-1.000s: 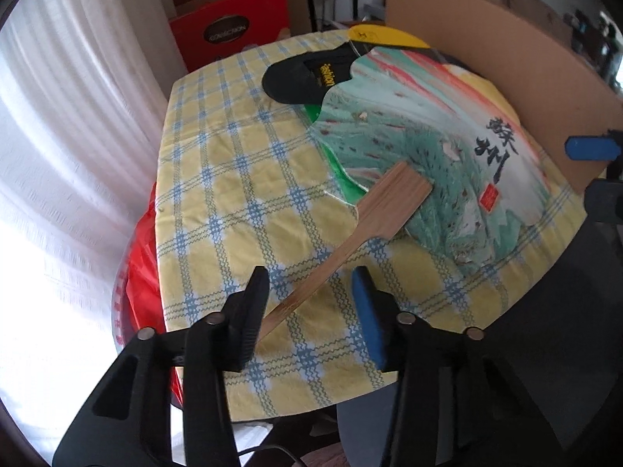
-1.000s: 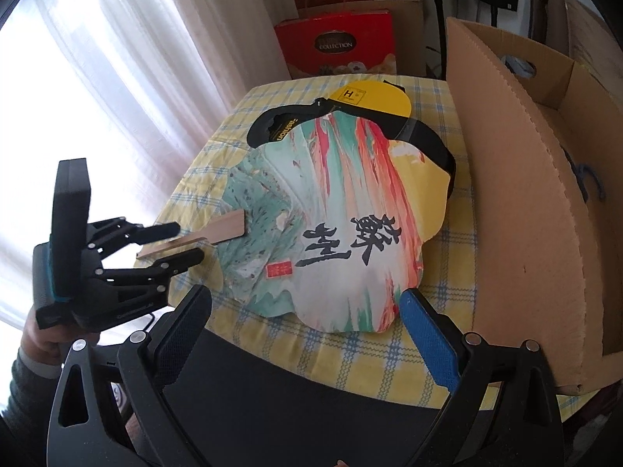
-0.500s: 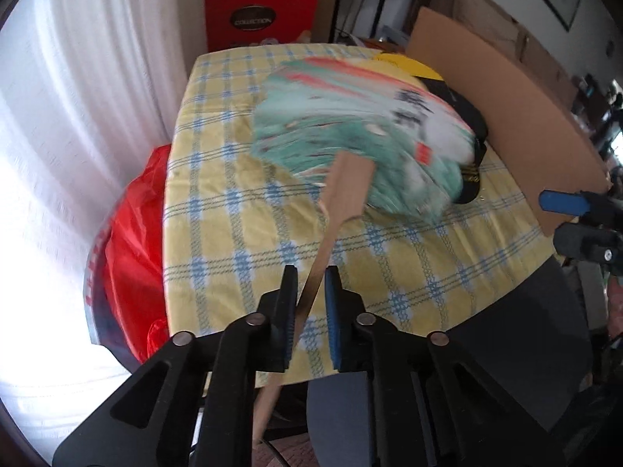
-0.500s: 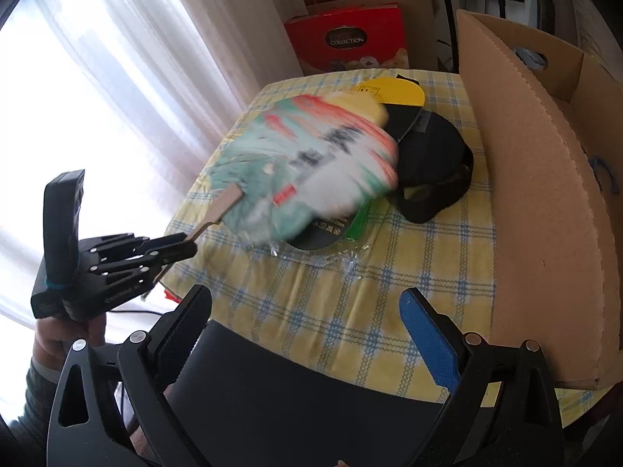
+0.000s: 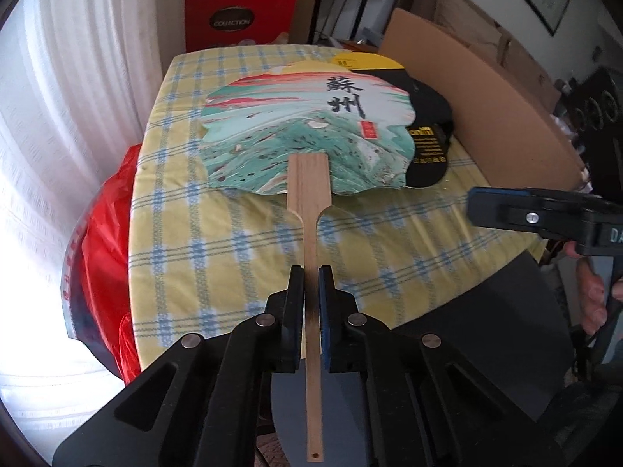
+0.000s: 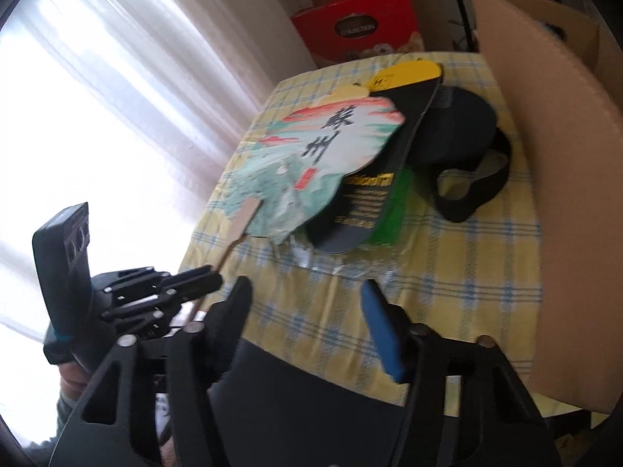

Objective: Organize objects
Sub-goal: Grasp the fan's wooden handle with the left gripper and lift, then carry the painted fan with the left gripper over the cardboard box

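Left gripper [image 5: 310, 272] is clamped on fan [image 5: 307, 132] handle; right gripper [image 6: 307, 292] closing, empty. Keep fan flat & lift w/o dragging the cap [image 6: 459, 132].

- Our left view looks steeply down along its gripper [image 5: 310, 303], close over the tabletop [image 5: 218, 241] edge.
- Our right view faces likewise; both share the fan [image 6: 311, 167].

The fan [image 5: 303, 136] covers much of the black and yellow package [image 5: 426, 144], whose small print is unreadable. The right wrist view is motion-blurred, smearing the black strap [image 6: 473, 179]. The cardboard box [image 6: 545, 148] runs past the frame's right edge.
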`<action>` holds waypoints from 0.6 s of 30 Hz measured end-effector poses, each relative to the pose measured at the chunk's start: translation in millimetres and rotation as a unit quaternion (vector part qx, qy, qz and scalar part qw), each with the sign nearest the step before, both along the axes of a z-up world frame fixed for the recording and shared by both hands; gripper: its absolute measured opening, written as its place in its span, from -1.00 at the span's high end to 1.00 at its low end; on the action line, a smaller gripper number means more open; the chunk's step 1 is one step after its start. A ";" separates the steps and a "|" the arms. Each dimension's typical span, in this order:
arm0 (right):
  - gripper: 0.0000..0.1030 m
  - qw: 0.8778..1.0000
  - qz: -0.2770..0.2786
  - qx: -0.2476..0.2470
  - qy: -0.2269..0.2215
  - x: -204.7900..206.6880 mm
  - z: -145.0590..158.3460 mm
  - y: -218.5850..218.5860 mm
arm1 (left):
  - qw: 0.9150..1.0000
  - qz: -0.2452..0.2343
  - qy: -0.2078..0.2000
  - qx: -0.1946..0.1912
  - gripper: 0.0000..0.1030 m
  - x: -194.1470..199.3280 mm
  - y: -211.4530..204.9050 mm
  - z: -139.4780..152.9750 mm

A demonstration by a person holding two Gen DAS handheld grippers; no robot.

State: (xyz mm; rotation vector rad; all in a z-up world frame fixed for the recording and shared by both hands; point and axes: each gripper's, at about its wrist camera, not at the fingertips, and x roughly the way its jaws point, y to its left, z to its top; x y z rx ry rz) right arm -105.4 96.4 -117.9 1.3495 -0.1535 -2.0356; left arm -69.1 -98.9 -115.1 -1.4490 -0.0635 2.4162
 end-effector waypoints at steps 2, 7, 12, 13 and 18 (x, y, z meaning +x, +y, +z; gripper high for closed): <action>-0.06 1.000 0.007 -0.012 -0.014 -1.8 -2.9 -6.8 | 1.000 -0.007 0.001 0.002 0.85 4.5 6.2 1.8; 0.05 0.999 0.016 -0.023 -0.019 -4.0 -9.4 -30.3 | 1.000 -0.016 0.005 0.004 0.84 10.3 15.3 5.5; 0.10 0.998 0.011 -0.035 -0.043 -12.4 -20.4 -48.1 | 1.000 -0.010 0.003 0.024 0.85 15.2 15.0 7.8; 0.11 0.998 0.009 -0.037 -0.047 -13.8 -22.7 -50.3 | 1.000 -0.010 0.002 0.028 0.84 15.5 15.2 7.7; 0.35 0.996 0.007 -0.054 -0.064 -17.1 -31.7 -59.8 | 0.999 -0.015 0.002 0.028 0.84 18.2 20.5 7.7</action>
